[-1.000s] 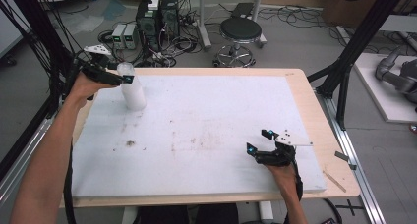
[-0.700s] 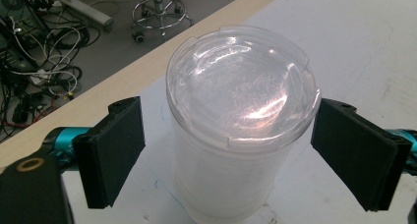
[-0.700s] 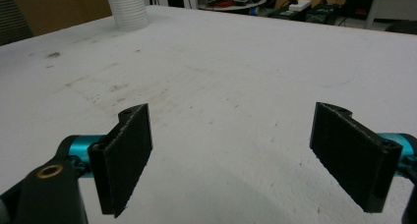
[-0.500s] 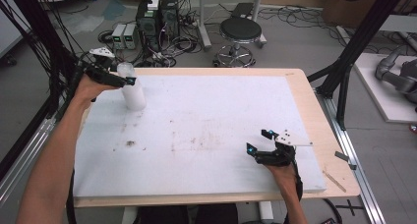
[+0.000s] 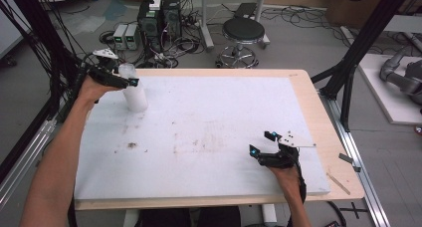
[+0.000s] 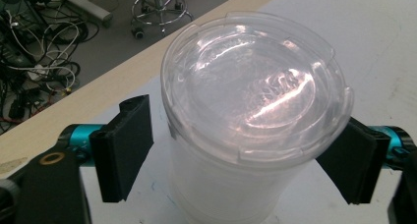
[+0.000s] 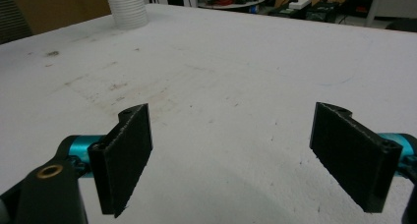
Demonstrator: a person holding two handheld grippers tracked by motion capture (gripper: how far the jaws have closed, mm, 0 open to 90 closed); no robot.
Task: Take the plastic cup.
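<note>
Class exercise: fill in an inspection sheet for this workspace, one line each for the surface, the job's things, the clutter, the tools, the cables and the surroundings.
Surface: white board on a wooden table, with brown stains.
Job's things: lidded white plastic container, upright at the far left corner.
Clutter: nothing seen on the board.
Tools: left tool has just been closing around the container, a gap visible at the left pad; right tool open, nothing between its jaws, low over the near right of the board.
Cables: tangled on the floor.
Surroundings: stool, electronics boxes.
</note>
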